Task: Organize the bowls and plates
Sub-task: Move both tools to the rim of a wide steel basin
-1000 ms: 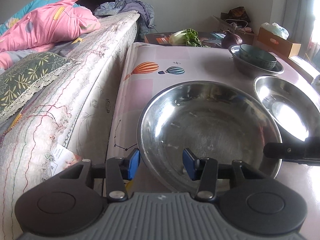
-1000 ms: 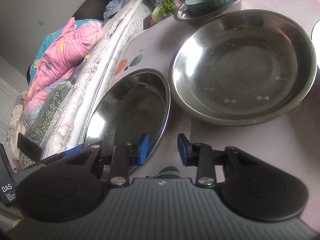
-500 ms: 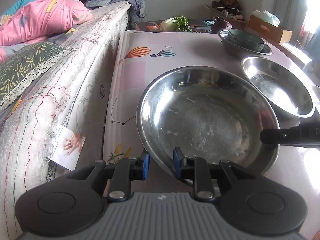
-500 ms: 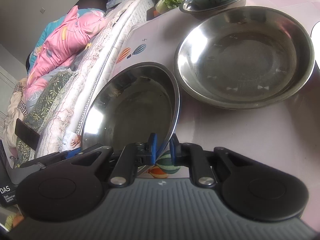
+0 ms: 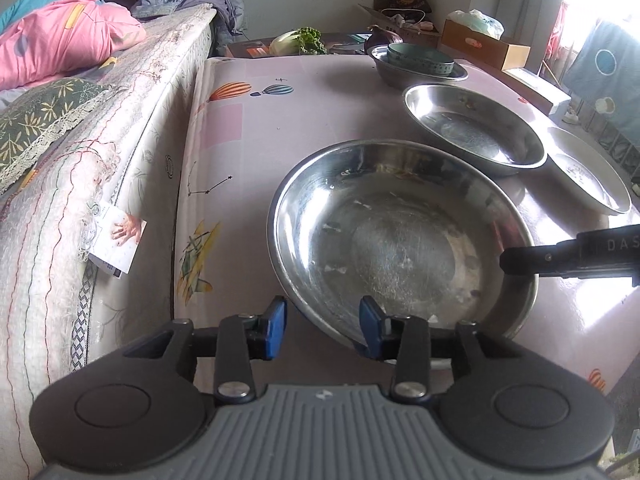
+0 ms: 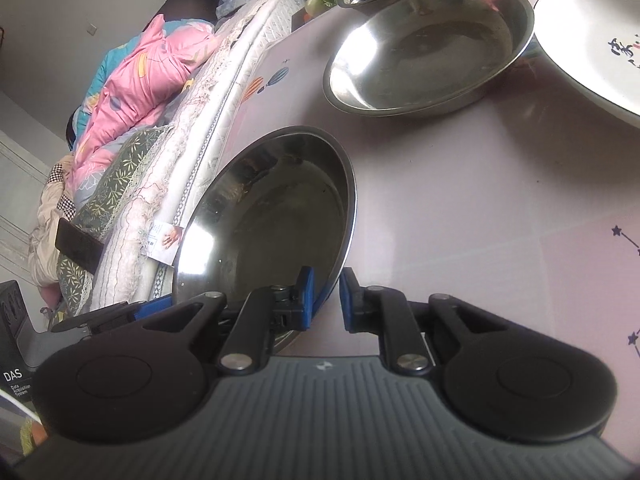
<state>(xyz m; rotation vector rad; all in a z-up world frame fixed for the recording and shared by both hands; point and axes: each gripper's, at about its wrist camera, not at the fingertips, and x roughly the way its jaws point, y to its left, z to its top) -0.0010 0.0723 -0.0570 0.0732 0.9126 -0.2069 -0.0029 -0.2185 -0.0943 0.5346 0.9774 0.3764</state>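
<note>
Beside the bed [image 5: 120, 120], on the balloon-print worktop [image 5: 300, 120], the left gripper [image 5: 323, 328] straddles the near rim of the large steel bowl [image 5: 400, 232]. Its fingers have just been opening and now stand spread, one outside the wall and one inside, neither pressing. Further right, the right gripper [image 6: 327, 298] has the bowl's opposite rim between its fingers. These have just eased open a touch, yet they look nearly together and seem to pinch the thin edge. The bowl is therefore carried from one side only, and it sits tilted in the right wrist view. The left fingers should probably clamp again before any lift, or the bowl should go down flat first. Beyond lie the second steel bowl [image 5: 476, 128] and the white plate [image 5: 584, 172], so any sideways carry must clear their rims.
</note>
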